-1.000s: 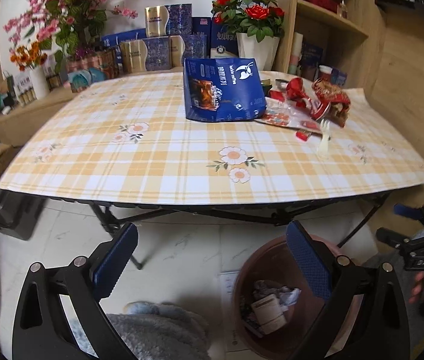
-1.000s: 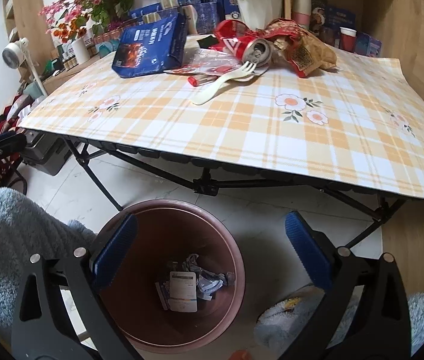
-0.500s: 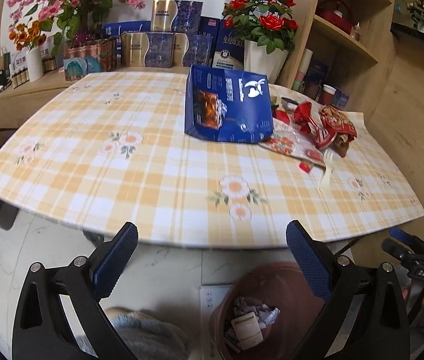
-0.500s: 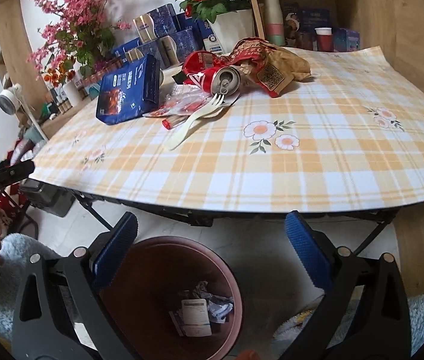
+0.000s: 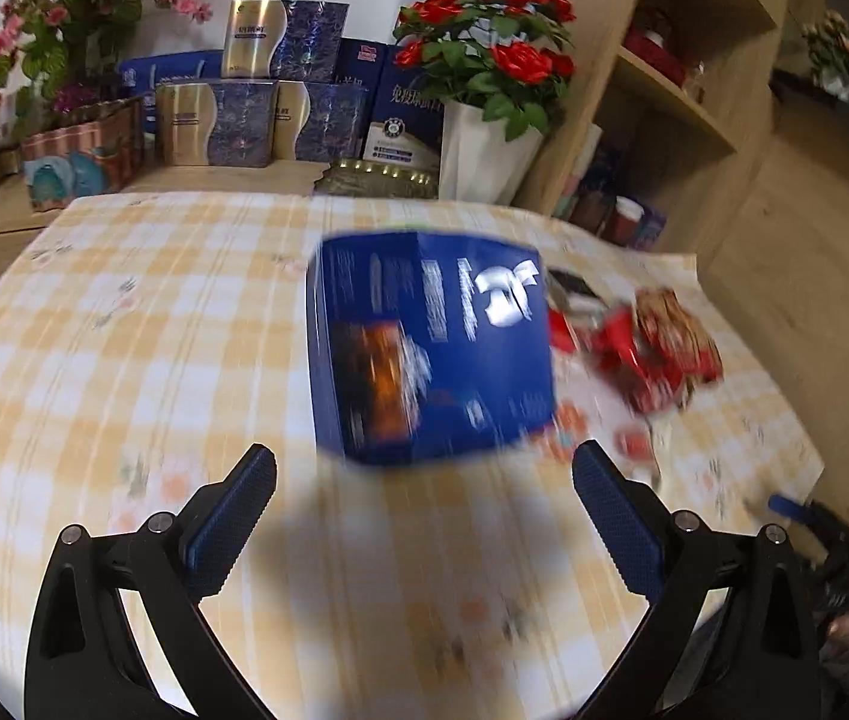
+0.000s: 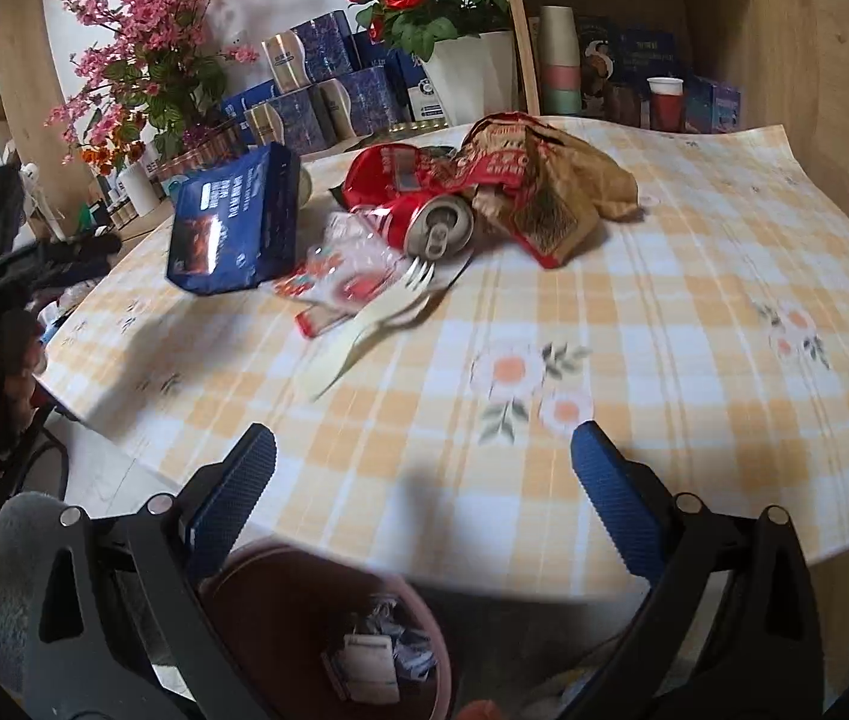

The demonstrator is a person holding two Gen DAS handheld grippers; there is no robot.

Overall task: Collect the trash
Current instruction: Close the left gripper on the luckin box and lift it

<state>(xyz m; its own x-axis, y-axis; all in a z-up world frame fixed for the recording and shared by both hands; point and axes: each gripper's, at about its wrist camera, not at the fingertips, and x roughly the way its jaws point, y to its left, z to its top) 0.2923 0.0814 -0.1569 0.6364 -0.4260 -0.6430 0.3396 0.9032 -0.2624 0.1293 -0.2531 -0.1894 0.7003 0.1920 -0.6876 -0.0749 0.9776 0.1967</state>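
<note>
The blue rectangular snack bag [image 5: 430,348] stands on the yellow plaid surface [image 5: 124,324] straight ahead of the left tool [image 5: 424,516], centred between its 2 blue pads, which are spread wide and hold nothing; the bag's lower edge is near the pad tips but not yet between them, and its broad printed face is turned toward this tool, so its long axis runs across the gap. The left tool looks nearer to it than the right tool [image 6: 423,498], which is likewise spread and empty over the near edge. From the right view the bag lies far left, with the crushed red drink can [image 6: 433,225], a cream plastic fork [image 6: 376,318] and crumpled red-and-brown wrappers [image 6: 532,180] to its right. The brown round bin [image 6: 316,618] sits on the floor below the surface edge
</note>
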